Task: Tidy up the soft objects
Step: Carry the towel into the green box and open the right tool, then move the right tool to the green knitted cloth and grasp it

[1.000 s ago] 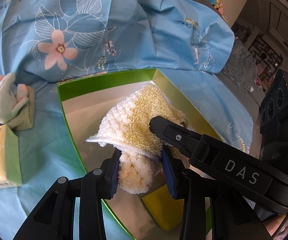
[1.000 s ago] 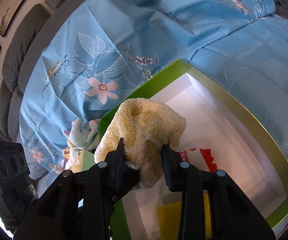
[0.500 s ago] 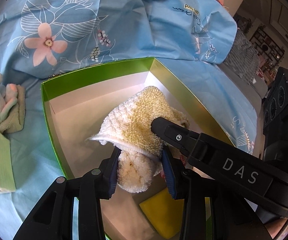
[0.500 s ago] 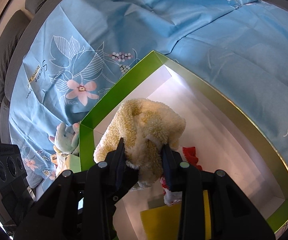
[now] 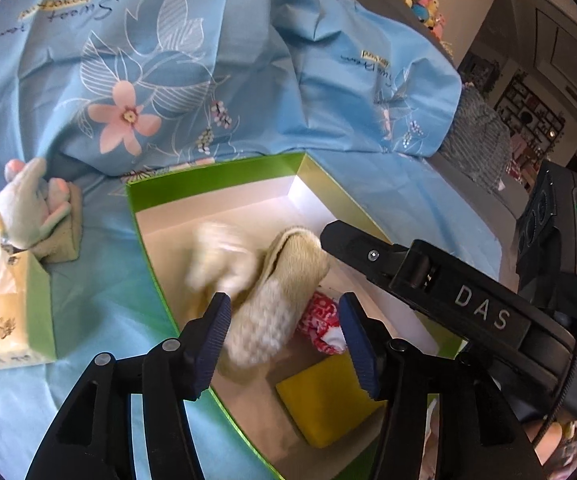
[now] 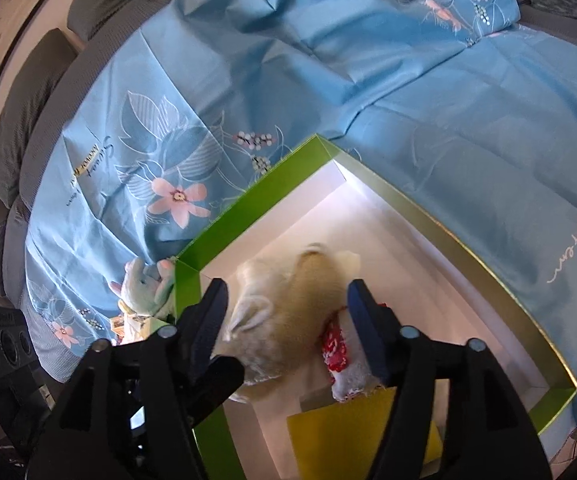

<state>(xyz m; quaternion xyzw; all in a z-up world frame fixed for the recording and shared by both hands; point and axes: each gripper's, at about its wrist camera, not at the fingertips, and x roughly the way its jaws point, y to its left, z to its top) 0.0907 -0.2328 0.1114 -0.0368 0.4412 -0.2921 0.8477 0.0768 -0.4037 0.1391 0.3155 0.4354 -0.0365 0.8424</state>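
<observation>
A cream fluffy towel (image 5: 266, 300) lies blurred inside the green box (image 5: 208, 182), partly over a red-and-white cloth (image 5: 322, 320) and beside a yellow sponge (image 5: 324, 400). My left gripper (image 5: 284, 330) is open above the towel, no longer holding it. My right gripper (image 6: 288, 322) is open too, its jaws wide on either side of the towel (image 6: 288, 320) over the box (image 6: 248, 208). The red-and-white cloth (image 6: 334, 350) and yellow sponge (image 6: 352, 432) show below it.
A pale plush toy (image 5: 24, 208) sits on a folded beige cloth (image 5: 64, 232) left of the box, next to a tissue box (image 5: 12, 312). A blue floral sheet (image 5: 168, 80) covers the sofa. The plush toy also shows in the right wrist view (image 6: 144, 290).
Both grippers opened and let go of the cream towel, which dropped into the green box onto the red-and-white cloth.
</observation>
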